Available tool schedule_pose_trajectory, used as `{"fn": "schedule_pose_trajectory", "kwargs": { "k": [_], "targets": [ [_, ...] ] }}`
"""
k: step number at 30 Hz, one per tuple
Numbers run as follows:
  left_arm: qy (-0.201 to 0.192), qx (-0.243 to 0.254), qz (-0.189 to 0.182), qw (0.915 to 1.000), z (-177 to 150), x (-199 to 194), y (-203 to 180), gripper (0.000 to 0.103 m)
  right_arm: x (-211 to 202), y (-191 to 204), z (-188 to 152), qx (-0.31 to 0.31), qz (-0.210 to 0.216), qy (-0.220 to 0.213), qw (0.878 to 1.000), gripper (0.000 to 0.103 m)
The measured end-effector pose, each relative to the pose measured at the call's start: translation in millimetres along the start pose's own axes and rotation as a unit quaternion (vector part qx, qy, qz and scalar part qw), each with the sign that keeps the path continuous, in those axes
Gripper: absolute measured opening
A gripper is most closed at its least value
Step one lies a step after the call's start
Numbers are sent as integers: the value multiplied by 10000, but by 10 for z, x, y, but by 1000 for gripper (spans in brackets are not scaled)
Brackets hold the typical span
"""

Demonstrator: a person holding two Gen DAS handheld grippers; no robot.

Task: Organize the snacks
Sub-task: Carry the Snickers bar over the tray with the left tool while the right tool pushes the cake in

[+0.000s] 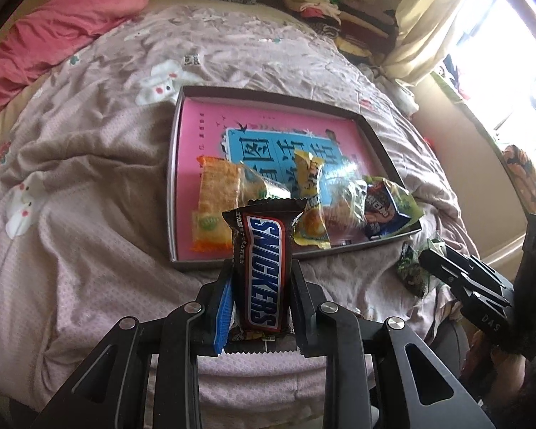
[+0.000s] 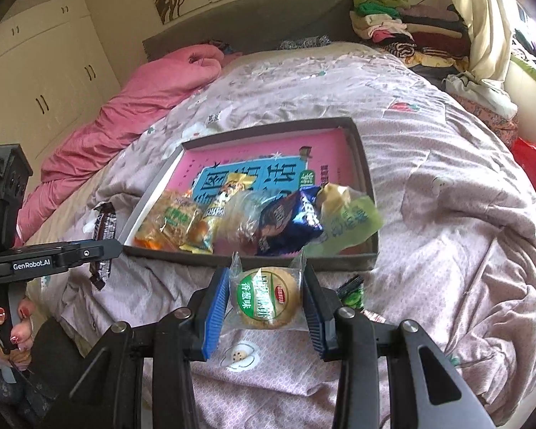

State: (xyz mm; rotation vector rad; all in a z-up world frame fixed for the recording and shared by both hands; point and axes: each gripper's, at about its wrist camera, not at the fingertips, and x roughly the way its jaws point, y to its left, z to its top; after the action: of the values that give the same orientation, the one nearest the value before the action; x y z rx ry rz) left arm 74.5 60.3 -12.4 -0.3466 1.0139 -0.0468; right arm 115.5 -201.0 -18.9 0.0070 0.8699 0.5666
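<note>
My left gripper (image 1: 261, 279) is shut on a Snickers bar (image 1: 264, 264), held upright just short of the near edge of a shallow grey box (image 1: 173, 164) with a pink lining. The bar also shows in the right wrist view (image 2: 103, 236). My right gripper (image 2: 266, 296) is shut on a round biscuit in a clear wrapper (image 2: 268, 296), just before the box's near wall (image 2: 339, 261). Inside the box lie several snacks: an orange cracker pack (image 1: 218, 203), a yellow packet (image 1: 311, 193), a blue Oreo pack (image 2: 289, 218) and a green packet (image 2: 350, 221).
The box sits on a wrinkled pinkish quilt (image 2: 446, 214) on a bed. A small green-black packet (image 2: 352, 293) lies on the quilt beside my right gripper. A pink duvet (image 2: 125, 114) lies at the left, folded clothes (image 2: 403, 25) at the headboard.
</note>
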Motion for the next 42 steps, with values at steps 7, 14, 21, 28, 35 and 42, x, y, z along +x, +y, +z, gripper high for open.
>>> {"fn": "schedule_pose_trajectory", "kwargs": {
  "k": [7,14,21,28,35,42],
  "targets": [
    [-156,69,30,9998,83,-76,-27,29,-63,-45,74,-2,-89,-147,9999,40],
    [-209,176,-4,9996,196,-49,-130,29,-83,-92,158,28,-166,-249,9995,40],
    [-198,271,-42,9994,297,39,-243,29,-71,-122,222,63,-220,-311,9993,40],
    [-140,373,-58,9992,355,148,-350,29,-56,-179,254,141,-288,-349,9989,40],
    [-48,382,-64,9992,414,300,-397,29,-29,-229,288,177,-351,-353,9986,40],
    [72,387,-76,9992,456,464,-447,29,34,-313,333,240,-551,-331,9976,40]
  ]
}}
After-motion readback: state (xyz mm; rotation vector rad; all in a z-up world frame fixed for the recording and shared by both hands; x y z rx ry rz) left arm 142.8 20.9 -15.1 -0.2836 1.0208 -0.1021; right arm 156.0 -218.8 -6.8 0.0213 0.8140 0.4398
